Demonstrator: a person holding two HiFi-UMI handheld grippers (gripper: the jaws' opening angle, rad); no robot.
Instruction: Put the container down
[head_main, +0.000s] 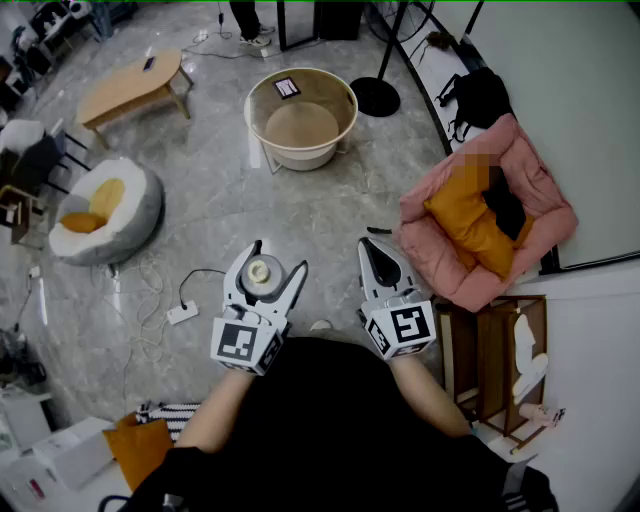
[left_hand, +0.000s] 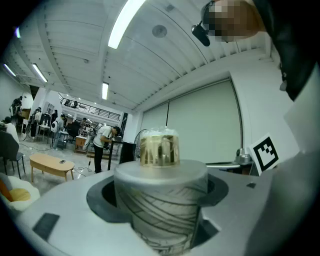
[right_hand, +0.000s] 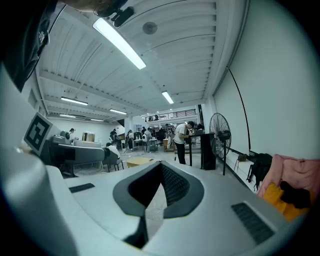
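Currently in the carrying step, with container (head_main: 262, 271) pinched between the wide-set jaws of left gripper (head_main: 279, 256) at lower centre of the head view, above grey floor (head_main: 300, 210), and right gripper (head_main: 370, 250) pressed together, empty; next, presumably, lowering onto a support, then release.

Open floor (head_main: 320, 205) ahead; round basket (head_main: 300, 157) beyond, pink cushion (head_main: 430, 205) right, cable (head_main: 195, 272) left.

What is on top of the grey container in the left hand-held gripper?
A shiny gold cap sits on the container. The contents are hidden by its wall.
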